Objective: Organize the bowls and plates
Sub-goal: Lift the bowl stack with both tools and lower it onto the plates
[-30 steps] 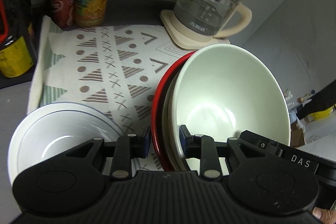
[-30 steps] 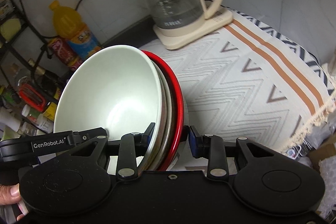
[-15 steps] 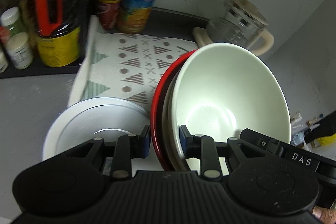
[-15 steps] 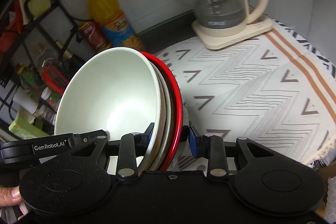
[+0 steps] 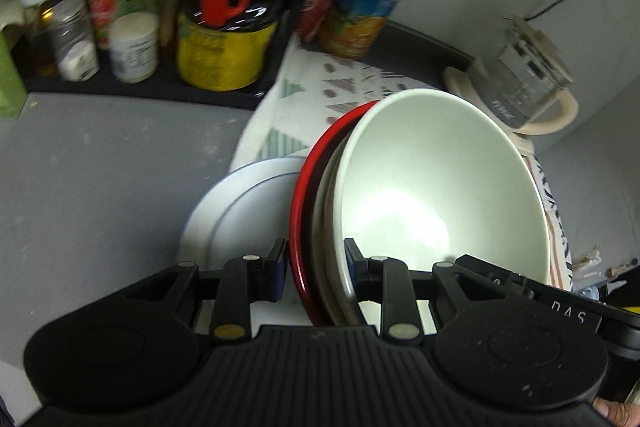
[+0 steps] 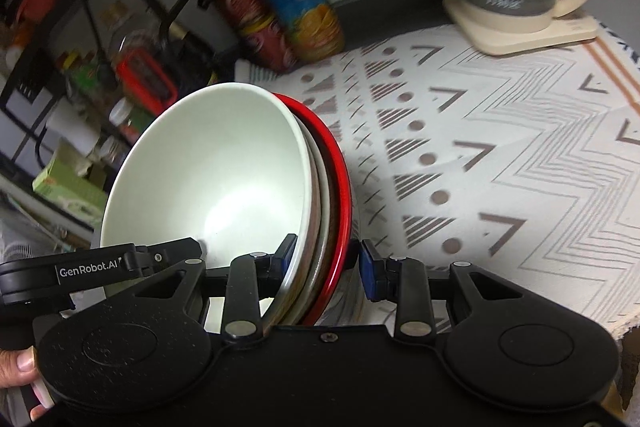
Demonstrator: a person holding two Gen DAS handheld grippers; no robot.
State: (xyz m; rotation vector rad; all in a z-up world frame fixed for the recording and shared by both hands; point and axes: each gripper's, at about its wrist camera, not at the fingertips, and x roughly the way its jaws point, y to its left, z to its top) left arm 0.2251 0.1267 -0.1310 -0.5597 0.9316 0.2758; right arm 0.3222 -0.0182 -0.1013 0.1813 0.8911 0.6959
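**Two tongs, one stack of dishes**

Both tongs pinch one tilted stack at frame centre: the left tongs (image 5: 316,273) and the right tongs (image 6: 327,263) each straddle its rim. The stack counts one white bowl (image 5: 436,187), one red plate (image 5: 298,223) and brownish dishes between, number unclear. One white plate (image 5: 240,203) lies on the counter (image 5: 100,179), lower left.

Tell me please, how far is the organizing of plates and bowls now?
Done: bowls are nested, a pale green ceramic bowl inside a red-rimmed bowl. In hand: left gripper and right gripper grip that stack by opposite rims. Left: setting it down, perhaps by the white round plate on the patterned cloth.
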